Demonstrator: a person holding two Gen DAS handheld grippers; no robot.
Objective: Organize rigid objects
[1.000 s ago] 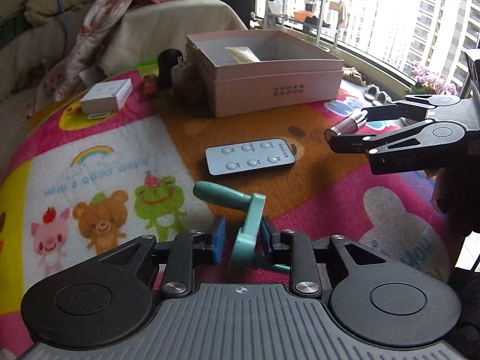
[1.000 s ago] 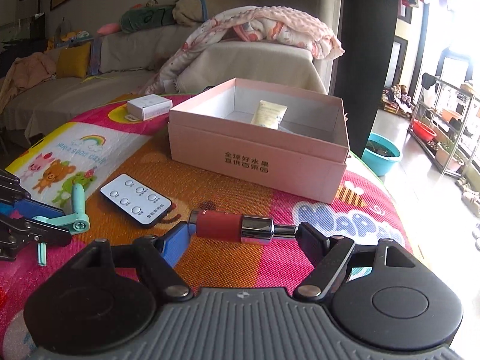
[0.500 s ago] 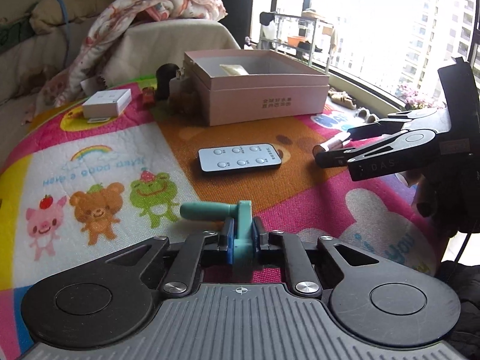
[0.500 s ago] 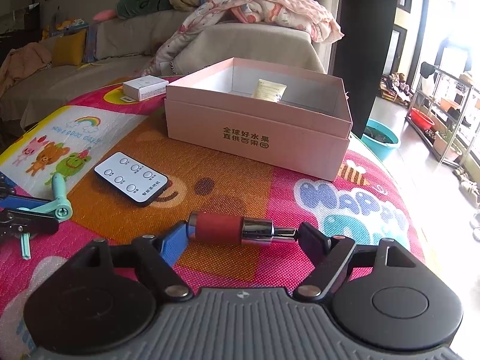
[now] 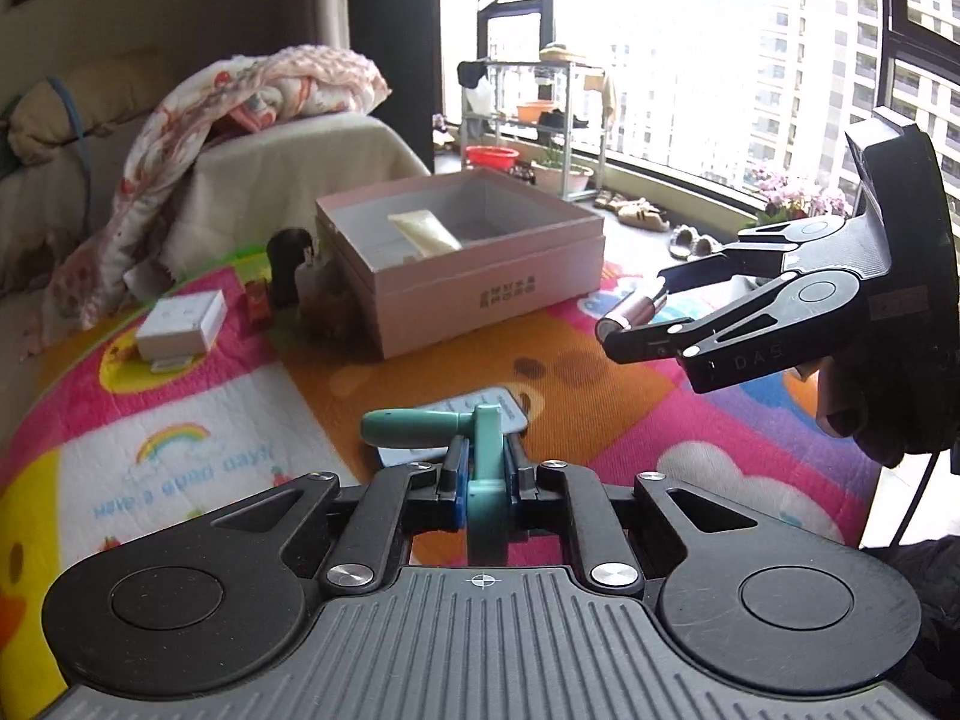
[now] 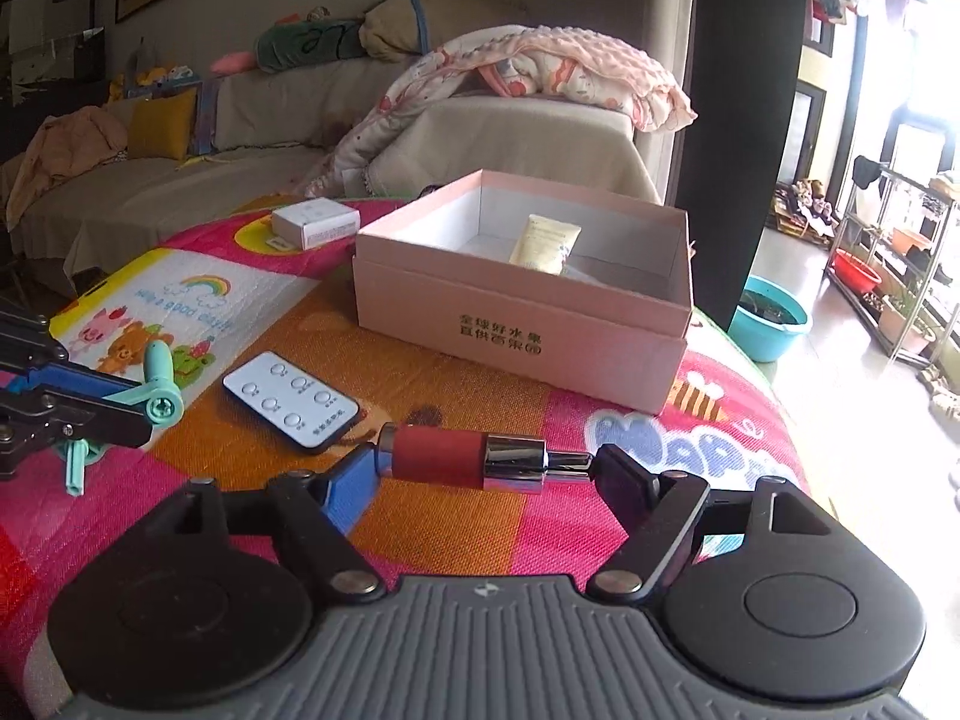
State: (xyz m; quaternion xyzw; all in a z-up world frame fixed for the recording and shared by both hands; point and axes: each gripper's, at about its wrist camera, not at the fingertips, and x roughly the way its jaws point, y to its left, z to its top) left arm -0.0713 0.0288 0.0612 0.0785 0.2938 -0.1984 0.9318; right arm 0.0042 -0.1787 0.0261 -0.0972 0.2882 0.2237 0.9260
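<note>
My left gripper [image 5: 485, 474] is shut on a teal crank-shaped handle [image 5: 480, 450] and holds it above the mat; it also shows in the right wrist view [image 6: 157, 387]. My right gripper [image 6: 486, 465] is shut on a red and silver lipstick [image 6: 468, 459], gripped end to end and held above the mat; the lipstick also shows in the left wrist view [image 5: 636, 309]. An open pink box [image 6: 516, 330] stands beyond both grippers, with a cream tube [image 6: 545, 243] inside. A white remote [image 6: 291, 399] lies on the mat between the grippers and the box.
A small white box [image 5: 183, 324] lies at the far left of the colourful mat [image 5: 180, 420]. A dark bottle [image 5: 288, 264] and small items stand left of the pink box. A sofa with a blanket [image 6: 528, 72] is behind. The mat's edge drops off on the right.
My left gripper has closed on the teal handle and lifted it. Both grippers have risen with their objects. The lipstick stays gripped in the right one.
</note>
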